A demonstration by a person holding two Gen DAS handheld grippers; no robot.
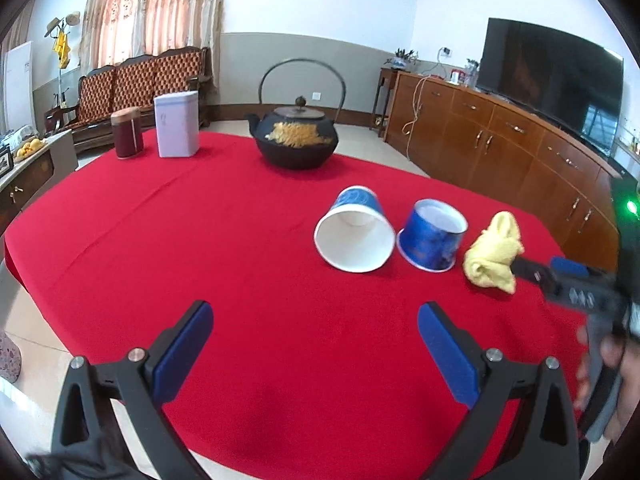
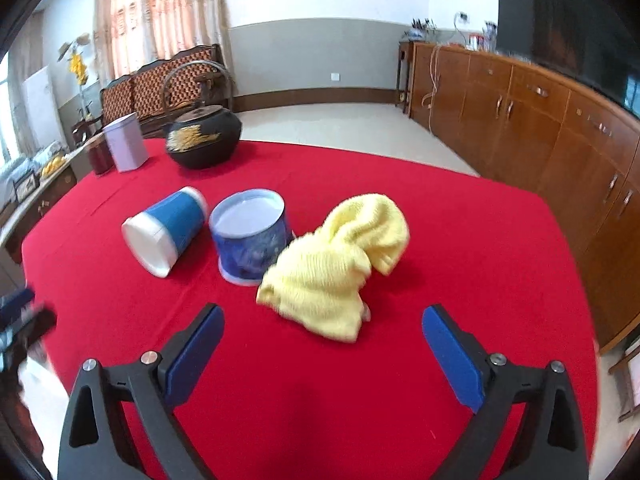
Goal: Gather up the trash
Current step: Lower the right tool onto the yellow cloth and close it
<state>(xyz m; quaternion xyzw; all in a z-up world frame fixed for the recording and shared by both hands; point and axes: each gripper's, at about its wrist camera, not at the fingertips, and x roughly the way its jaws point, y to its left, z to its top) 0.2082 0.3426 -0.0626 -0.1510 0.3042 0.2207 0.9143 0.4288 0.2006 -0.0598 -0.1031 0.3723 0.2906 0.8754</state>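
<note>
Two blue paper cups are on the red tablecloth (image 1: pixel 200 248). One cup lies on its side (image 1: pixel 354 236), its white mouth facing me; it also shows in the right wrist view (image 2: pixel 164 228). The other cup stands upside down (image 1: pixel 432 236) beside it (image 2: pixel 250 236). A crumpled yellow cloth (image 1: pixel 494 254) lies to their right (image 2: pixel 340 260). My left gripper (image 1: pixel 316 320) is open and empty, short of the cups. My right gripper (image 2: pixel 322 324) is open and empty, just short of the cloth; in the left wrist view its fingers (image 1: pixel 532 270) reach the cloth.
A black iron teapot (image 1: pixel 296 136) stands at the far middle of the table. A white tin (image 1: pixel 177 125) and a dark red canister (image 1: pixel 127 133) stand at the far left. A wooden sideboard (image 1: pixel 500 144) with a TV lines the right wall. The table edge is near on the right (image 2: pixel 576 280).
</note>
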